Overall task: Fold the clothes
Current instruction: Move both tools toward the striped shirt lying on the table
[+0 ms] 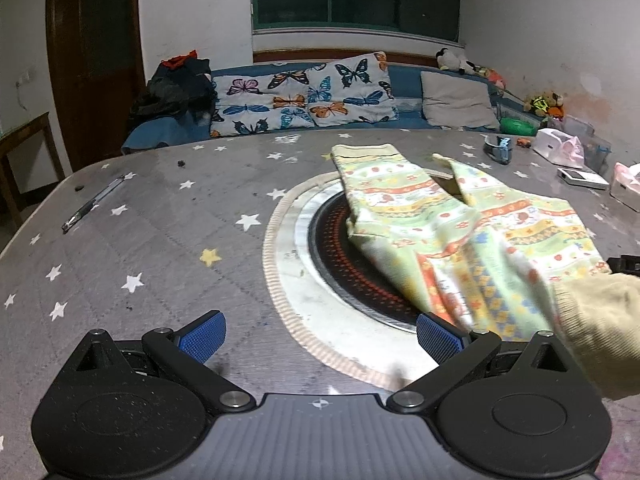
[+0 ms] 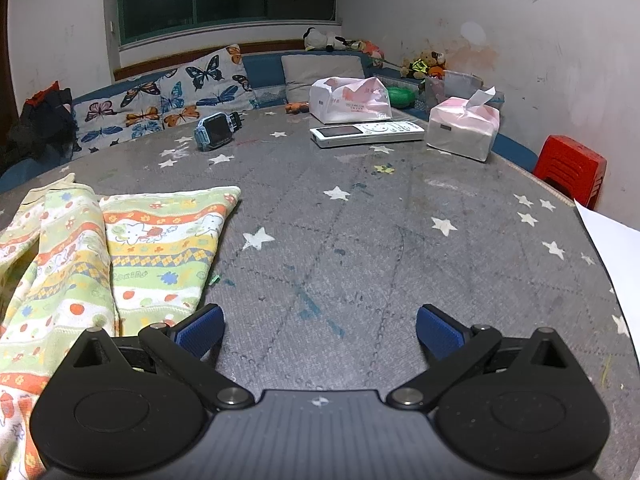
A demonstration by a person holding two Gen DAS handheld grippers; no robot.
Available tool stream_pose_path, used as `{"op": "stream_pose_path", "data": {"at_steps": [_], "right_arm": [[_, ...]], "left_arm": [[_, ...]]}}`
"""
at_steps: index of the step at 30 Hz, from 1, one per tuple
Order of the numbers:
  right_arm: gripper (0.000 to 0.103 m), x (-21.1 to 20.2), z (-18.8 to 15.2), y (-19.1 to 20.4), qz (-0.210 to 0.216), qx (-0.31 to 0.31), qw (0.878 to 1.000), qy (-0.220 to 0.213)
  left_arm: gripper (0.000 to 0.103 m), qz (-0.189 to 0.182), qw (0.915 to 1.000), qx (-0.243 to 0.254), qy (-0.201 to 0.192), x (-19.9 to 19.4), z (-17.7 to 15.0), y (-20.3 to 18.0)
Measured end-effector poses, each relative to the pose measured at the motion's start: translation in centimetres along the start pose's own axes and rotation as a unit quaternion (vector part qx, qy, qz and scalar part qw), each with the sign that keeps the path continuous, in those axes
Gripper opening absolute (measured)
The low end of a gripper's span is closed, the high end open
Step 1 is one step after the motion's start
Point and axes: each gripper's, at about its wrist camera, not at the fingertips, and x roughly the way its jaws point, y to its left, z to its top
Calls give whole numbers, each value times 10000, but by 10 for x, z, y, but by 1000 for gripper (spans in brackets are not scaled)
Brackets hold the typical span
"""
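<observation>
A pair of child's trousers (image 1: 460, 224), pale green with orange and yellow cartoon bands, lies spread on the grey star-patterned table cover (image 1: 160, 240), its legs pointing away. It partly covers the round heater plate (image 1: 344, 264) set in the table. My left gripper (image 1: 320, 338) is open and empty, left of the garment's near end; its right pad (image 1: 438, 338) is beside the cloth. In the right wrist view the trousers (image 2: 132, 248) lie at the left. My right gripper (image 2: 318, 334) is open and empty over bare cover, its left pad (image 2: 200, 334) at the cloth's edge.
A pen (image 1: 94, 202) lies at far left. A smartwatch (image 2: 216, 130), a remote (image 2: 366, 133), two tissue packs (image 2: 464, 128) and a white sheet (image 2: 612, 264) sit on the right side. A sofa with butterfly cushions (image 1: 304, 96) runs behind. A red stool (image 2: 570, 170) stands right.
</observation>
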Motion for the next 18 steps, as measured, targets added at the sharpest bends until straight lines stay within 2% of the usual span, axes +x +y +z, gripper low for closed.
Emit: {"op": "stream_pose_path", "data": {"at_steps": [7,9,18], "right_arm": [[103,-2,0,-1,42,-31,10000,-6],[99,-4,0,-1,99,-114,9999,-6],[98,-26,-8,0,650,-244,9975,107]], "left_arm": [[103,-125,9999,24,-5,-11,9,-11],[103,-147,9999,1,-8,-13,11,-13],[103,-195,9997,-61,158,-16,12,-21]]}}
